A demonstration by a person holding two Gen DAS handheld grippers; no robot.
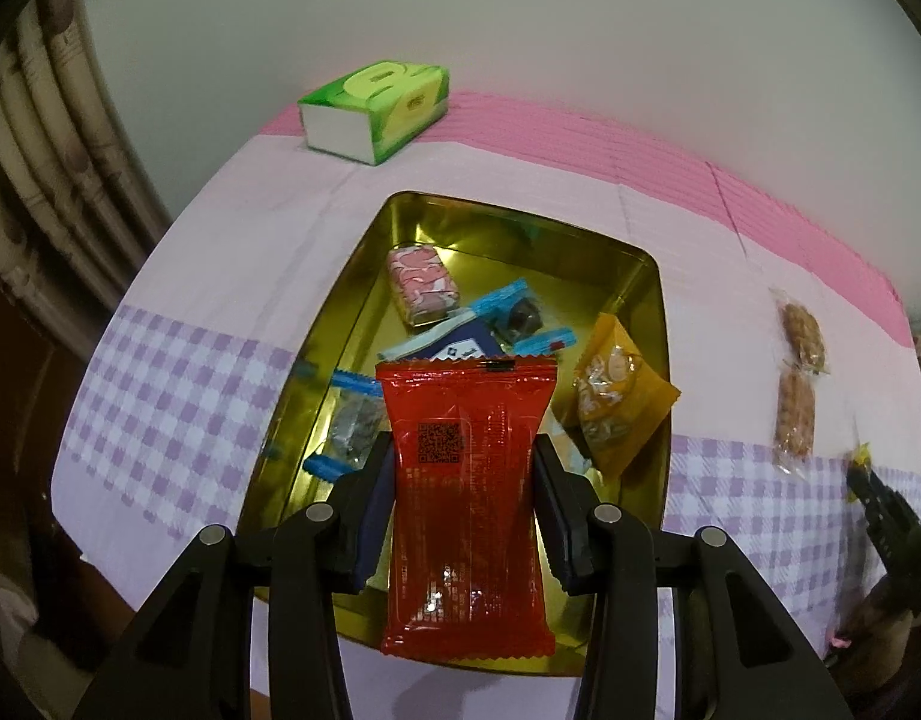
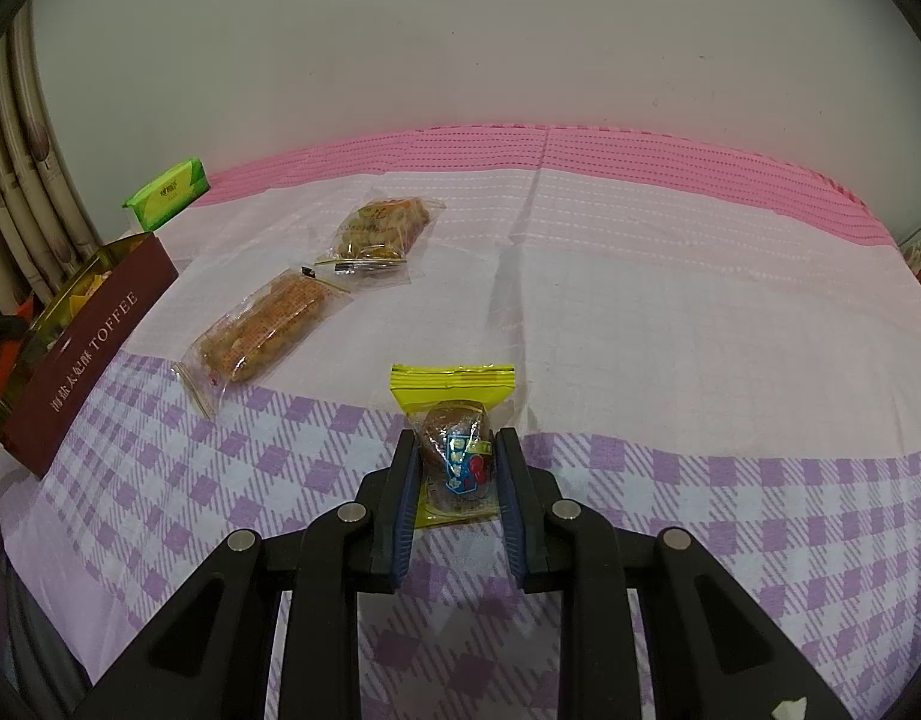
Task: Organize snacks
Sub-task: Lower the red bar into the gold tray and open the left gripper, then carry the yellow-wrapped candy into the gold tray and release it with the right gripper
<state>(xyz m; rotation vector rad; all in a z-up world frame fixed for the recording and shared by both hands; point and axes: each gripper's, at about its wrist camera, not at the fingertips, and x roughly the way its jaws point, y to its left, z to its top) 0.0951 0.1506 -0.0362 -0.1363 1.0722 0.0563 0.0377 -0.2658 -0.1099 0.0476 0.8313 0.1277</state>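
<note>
Left wrist view: red snack packet [image 1: 467, 504] clamped in the left gripper [image 1: 464, 456] above the gold tin [image 1: 364, 240].
Several wrapped snacks are seen inside the tin; a green tissue pack [image 1: 376, 111] lies beyond it. On the bench cloth [image 2: 700, 300], the right gripper [image 2: 457, 450] is closed on a yellow-edged sweet [image 2: 457, 420]; two clear biscuit packs [image 2: 268, 324] lie between it and the tin.

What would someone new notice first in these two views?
First, the red packet clamped in the left gripper, held over the gold tin that already holds several snacks. Next, the small yellow packet pinched in the right gripper above the purple checked cloth. Behind it, two clear packs of nut bars lie on the cloth, beside the tin.
</note>
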